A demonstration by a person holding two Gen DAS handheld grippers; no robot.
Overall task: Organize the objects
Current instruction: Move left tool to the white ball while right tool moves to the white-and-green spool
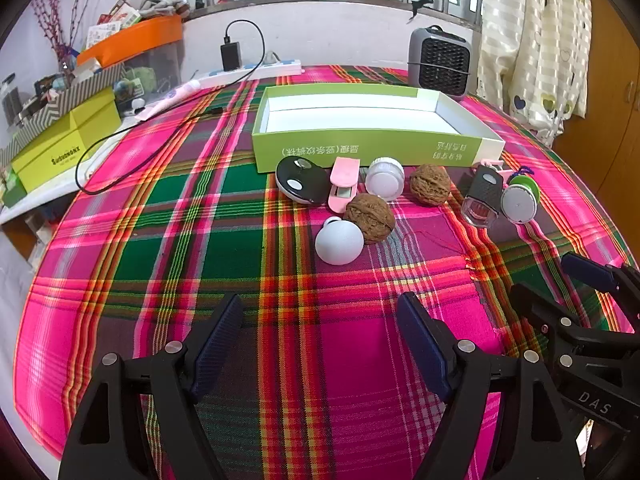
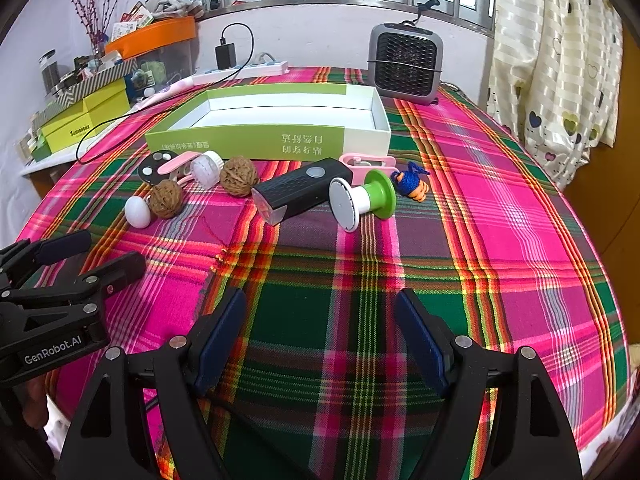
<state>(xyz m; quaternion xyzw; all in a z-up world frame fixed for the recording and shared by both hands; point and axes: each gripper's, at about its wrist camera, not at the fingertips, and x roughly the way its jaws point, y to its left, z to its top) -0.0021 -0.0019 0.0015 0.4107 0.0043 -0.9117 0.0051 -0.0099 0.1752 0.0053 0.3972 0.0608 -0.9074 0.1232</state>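
Note:
An open green box (image 1: 372,148) (image 2: 256,142) with a white inside lies on the plaid tablecloth. In a row before it lie a black oval remote (image 1: 299,180) (image 2: 154,168), a pink clip (image 1: 344,184), a white round cap (image 1: 385,178) (image 2: 206,168), two walnuts (image 1: 370,218) (image 1: 430,189), a white ball (image 1: 339,242) (image 2: 138,211), a black rectangular lamp (image 1: 482,196) (image 2: 300,194), a green-and-white spool (image 1: 520,200) (image 2: 364,198) and a small blue-and-orange toy (image 2: 412,182). My left gripper (image 1: 320,344) and right gripper (image 2: 320,340) both stand open above bare cloth, well short of the row.
A grey heater (image 1: 440,62) (image 2: 406,64) stands behind the box. A power strip (image 1: 256,70) with a black charger and cable lies at the back left. Yellow-green boxes (image 1: 60,148) and an orange-lidded bin (image 1: 136,40) crowd the left shelf. Curtains hang at the right.

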